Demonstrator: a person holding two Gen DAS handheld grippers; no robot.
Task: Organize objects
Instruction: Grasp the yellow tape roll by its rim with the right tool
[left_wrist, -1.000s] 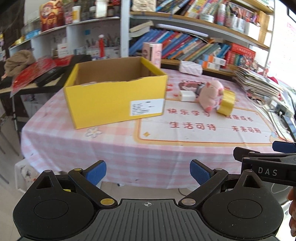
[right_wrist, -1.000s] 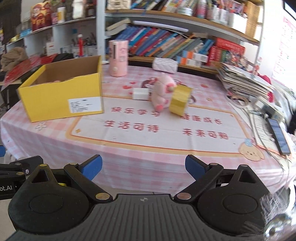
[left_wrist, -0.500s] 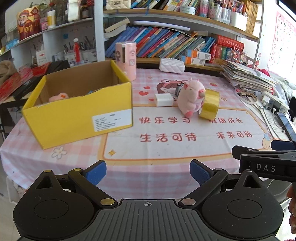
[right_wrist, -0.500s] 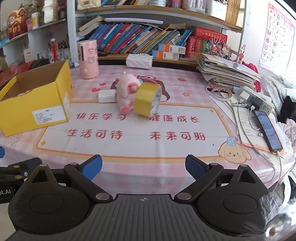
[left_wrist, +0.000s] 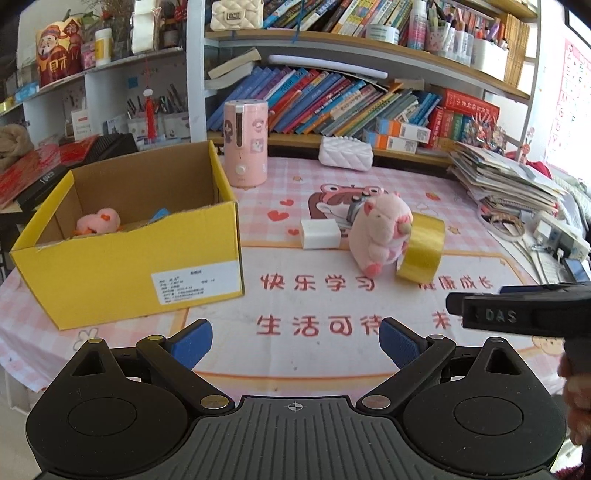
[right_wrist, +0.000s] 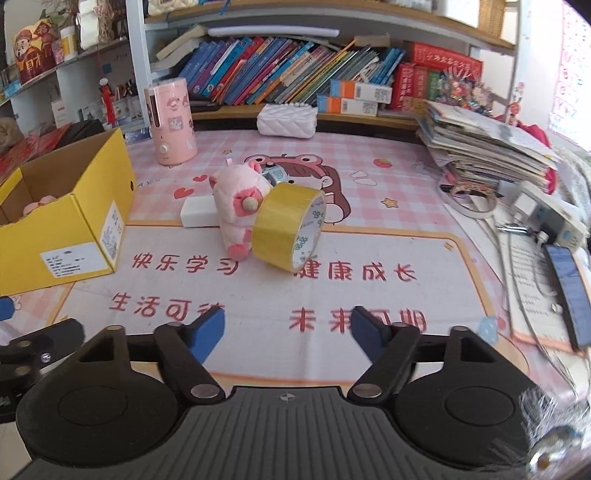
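Ahead of right gripper (right_wrist: 287, 325): one pink plush (right_wrist: 236, 206), one yellow tape roll (right_wrist: 290, 232), one white block (right_wrist: 197, 215). One yellow box (right_wrist: 62, 221) ahead-left. Jaws partly apart, just been closing, empty; left gripper (left_wrist: 295, 338) wide, empty.

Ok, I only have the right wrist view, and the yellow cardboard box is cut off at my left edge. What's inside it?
Observer: From the left wrist view, a small pink plush toy with orange marks lies at the left end of the yellow cardboard box.
Operator: Anything else in there?
Observer: Yes, a corner of a blue item shows behind the front wall. I cannot tell what it is.
Operator: And is the left gripper carrying anything?
Observer: No, the left gripper is open, with nothing between its blue pads.
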